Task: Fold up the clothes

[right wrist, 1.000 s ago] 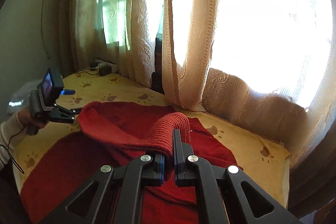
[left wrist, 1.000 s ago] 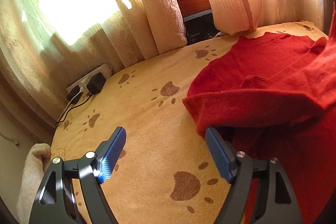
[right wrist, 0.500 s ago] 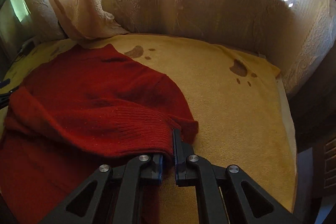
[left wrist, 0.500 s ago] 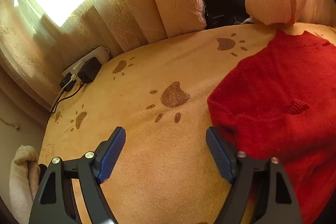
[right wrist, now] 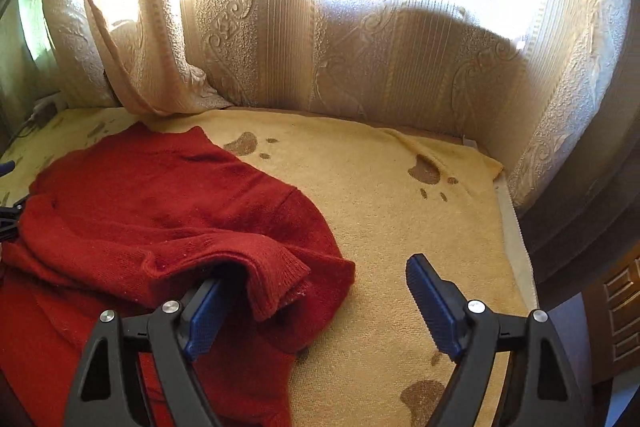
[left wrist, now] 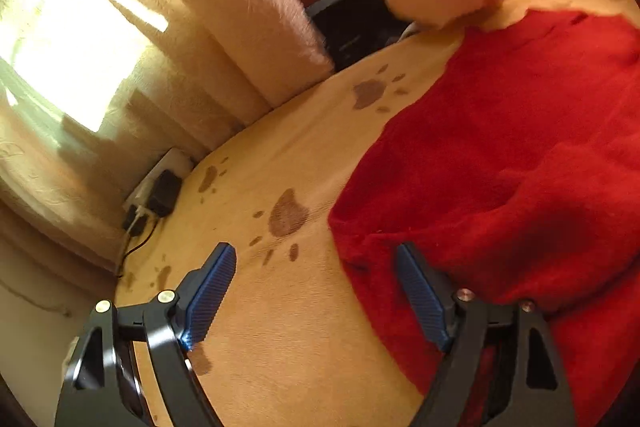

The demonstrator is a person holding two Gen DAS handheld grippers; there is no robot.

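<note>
Red knit sweater (right wrist: 160,211) lies on a yellow paw-print towel (right wrist: 384,227) that covers the work surface, w/ cream curtains (right wrist: 360,67) hanging right behind it.

Right gripper (right wrist: 316,291): jaws wide apart, holding nothing. Its left blue pad (right wrist: 204,315) sits under a ribbed cuff or hem fold (right wrist: 276,275) of the sweater, fabric draped over the pad; the other pad is over bare towel, apart from the garment.

Left gripper (left wrist: 316,291): also spread wide, empty. Its right pad (left wrist: 420,299) is at the sweater's (left wrist: 500,167) near edge, red fabric just behind it; can't tell if touching. Left pad hovers over towel (left wrist: 280,307) beside the paw prints.

Sweater fills the right side in the left wrist view, bunched w/ a thick fold across the middle. White power strip w/ black adapter (left wrist: 160,191) sits at the towel's far corner by the curtain (left wrist: 220,27).
</note>
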